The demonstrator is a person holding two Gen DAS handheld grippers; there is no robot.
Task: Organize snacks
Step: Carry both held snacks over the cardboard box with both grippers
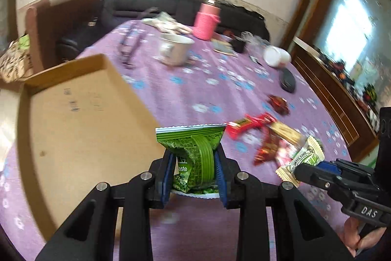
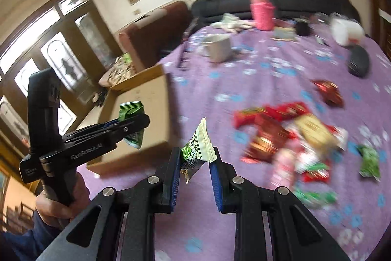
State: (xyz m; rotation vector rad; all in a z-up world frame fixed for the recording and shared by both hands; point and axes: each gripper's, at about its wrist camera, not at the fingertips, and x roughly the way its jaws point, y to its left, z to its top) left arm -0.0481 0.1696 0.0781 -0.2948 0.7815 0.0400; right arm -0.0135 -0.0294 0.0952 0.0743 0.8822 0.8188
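Note:
My left gripper (image 1: pixel 195 158) is shut on a green snack packet (image 1: pixel 193 151), held above the purple tablecloth just right of the open cardboard box (image 1: pixel 80 119). My right gripper (image 2: pixel 195 158) is shut on a small cream-and-green candy packet (image 2: pixel 198 151); it shows in the left wrist view (image 1: pixel 303 158) too. In the right wrist view the left gripper (image 2: pixel 136 121) holds the green packet (image 2: pixel 130 111) over the box (image 2: pixel 146 99). A pile of red, pink and green snacks (image 2: pixel 293 138) lies on the cloth to the right, also in the left wrist view (image 1: pixel 266 136).
A grey mug (image 1: pixel 174 49), a pink wrapped bottle (image 1: pixel 206 21), a white jar (image 1: pixel 276 55), a dark case (image 1: pixel 287 80) and glasses (image 1: pixel 129 48) stand further back on the table (image 1: pixel 195 94). A brown chair (image 1: pixel 56 23) and a dark sofa (image 1: pixel 151 6) lie behind.

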